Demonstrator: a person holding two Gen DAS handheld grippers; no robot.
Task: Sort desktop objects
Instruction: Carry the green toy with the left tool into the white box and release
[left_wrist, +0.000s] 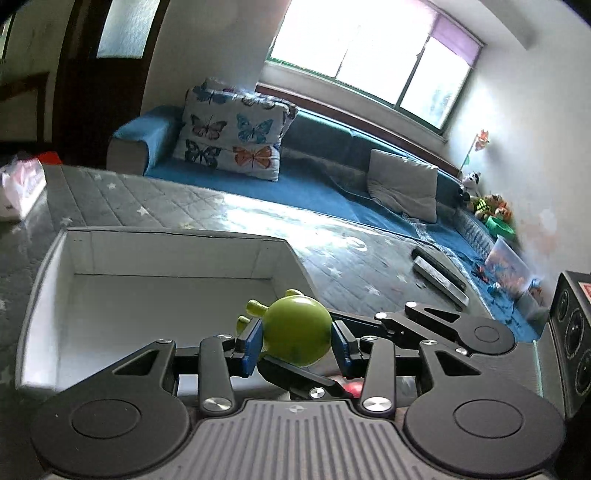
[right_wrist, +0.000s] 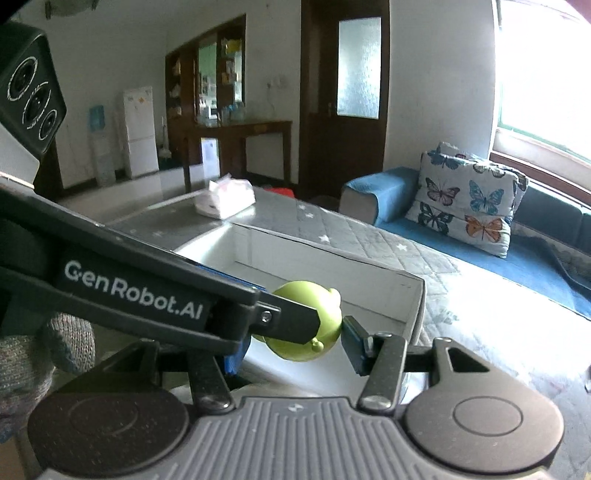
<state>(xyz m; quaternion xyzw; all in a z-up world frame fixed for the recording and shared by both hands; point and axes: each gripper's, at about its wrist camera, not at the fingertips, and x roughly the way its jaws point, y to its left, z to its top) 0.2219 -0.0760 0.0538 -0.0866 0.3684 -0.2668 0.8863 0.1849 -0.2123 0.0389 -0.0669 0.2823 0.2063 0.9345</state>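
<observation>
Green toy, smooth, round, hard-looking, likely light and slippery: grip across its widest middle. Left gripper clamped on it over white box; right gripper apart.

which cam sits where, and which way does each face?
Left wrist: on the left gripper, facing the white box, sofa and window; its blue pads flank the green toy, and the right gripper's fingers cross in front.
Right wrist: on the right gripper, facing the box, door and fridge; the left gripper's arm and a gloved hand show.
Shared: toy, box, butterfly cushion, star-quilted table.
</observation>
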